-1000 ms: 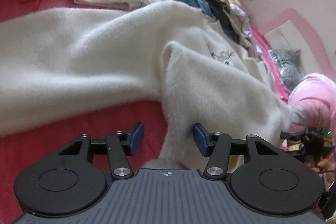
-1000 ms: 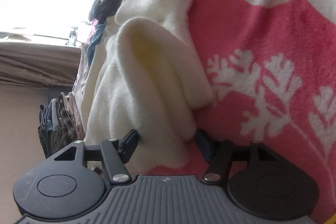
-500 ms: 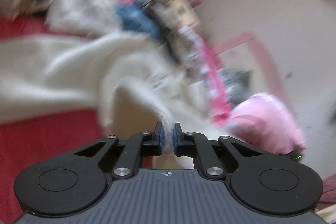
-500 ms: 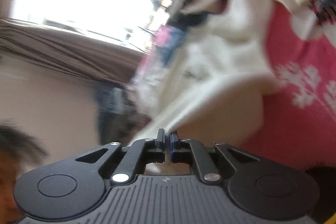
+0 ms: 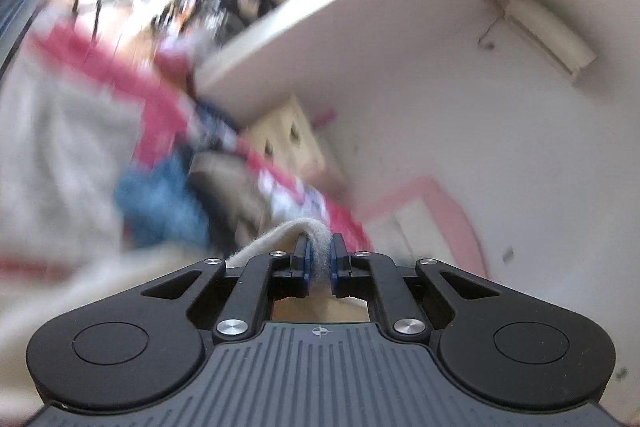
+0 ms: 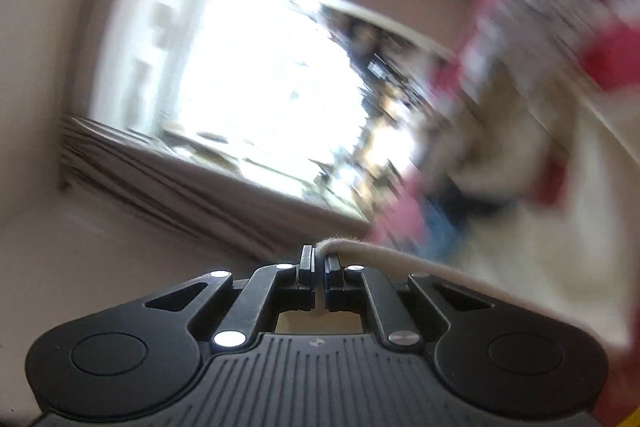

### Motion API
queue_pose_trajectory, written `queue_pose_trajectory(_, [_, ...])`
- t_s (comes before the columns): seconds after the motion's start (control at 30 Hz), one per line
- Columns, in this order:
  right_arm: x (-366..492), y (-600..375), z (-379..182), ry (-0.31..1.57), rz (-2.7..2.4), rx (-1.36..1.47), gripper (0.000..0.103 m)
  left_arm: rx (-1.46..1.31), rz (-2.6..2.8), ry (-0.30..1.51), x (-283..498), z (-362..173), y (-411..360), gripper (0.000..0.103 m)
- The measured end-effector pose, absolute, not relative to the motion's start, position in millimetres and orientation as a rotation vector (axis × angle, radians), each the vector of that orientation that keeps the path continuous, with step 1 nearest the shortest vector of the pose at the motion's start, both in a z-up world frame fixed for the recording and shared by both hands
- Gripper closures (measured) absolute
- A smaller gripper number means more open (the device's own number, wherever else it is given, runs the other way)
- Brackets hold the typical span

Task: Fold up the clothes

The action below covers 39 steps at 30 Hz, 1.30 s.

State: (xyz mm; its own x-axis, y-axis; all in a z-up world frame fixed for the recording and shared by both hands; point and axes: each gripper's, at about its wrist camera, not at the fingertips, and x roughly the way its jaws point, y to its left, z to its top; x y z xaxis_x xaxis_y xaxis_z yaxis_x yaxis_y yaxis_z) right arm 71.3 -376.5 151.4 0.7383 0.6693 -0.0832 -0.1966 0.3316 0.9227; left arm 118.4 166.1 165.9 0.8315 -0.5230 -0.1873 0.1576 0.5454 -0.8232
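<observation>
A fluffy cream-white garment (image 5: 276, 239) hangs from my left gripper (image 5: 320, 251), which is shut on a fold of its edge; the cloth drapes away to the lower left. In the right wrist view my right gripper (image 6: 320, 261) is shut on another edge of the same white garment (image 6: 400, 259), which trails off to the lower right. Both grippers point roughly level, high above the bed. Most of the garment is blurred or hidden below the grippers.
A red and pink blanket (image 5: 120, 67) covers the bed, with a blue garment (image 5: 160, 195) and other clothes piled along the wall. A bright window (image 6: 260, 87) with a curtain (image 6: 168, 179) fills the right wrist view. A pale wooden cabinet (image 5: 288, 139) stands by the wall.
Both grippers were open around the white garment's edges, then shut on them and rose; both views swung up from the bed to the wall and window.
</observation>
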Motion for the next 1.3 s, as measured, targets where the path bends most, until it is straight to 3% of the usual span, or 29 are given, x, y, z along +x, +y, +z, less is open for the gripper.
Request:
queue_pose_trajectory(0.17, [124, -364, 265, 0.233, 0.713, 0.96, 0.097, -0.926, -0.464, 0.178, 137, 271, 184, 0.096])
queue_pose_trajectory(0.3, [94, -352, 299, 0.145, 0.794, 0.824, 0.097, -0.799, -0.541, 0.08, 85, 288, 182, 0.096])
queue_pose_trajectory(0.57, [14, -378, 170, 0.381, 0.721, 0.915, 0.098, -0.714, -0.508, 0.32, -26, 181, 176, 0.096])
queue_pose_trajectory(0.87, [-33, -360, 10, 1.037, 0.463, 0.852, 0.097, -0.631, -0.36, 0.75, -94, 53, 168, 0.096])
queue_pose_trajectory(1.0, [-36, -340, -25, 1.201, 0.436, 0.783, 0.097, -0.605, -0.288, 0.873, -101, 8, 170, 0.096])
queue_pose_trajectory(1.3, [-34, -301, -47, 1.445, 0.403, 0.703, 0.095, -0.455, -0.302, 1.031, -108, -37, 169, 0.096])
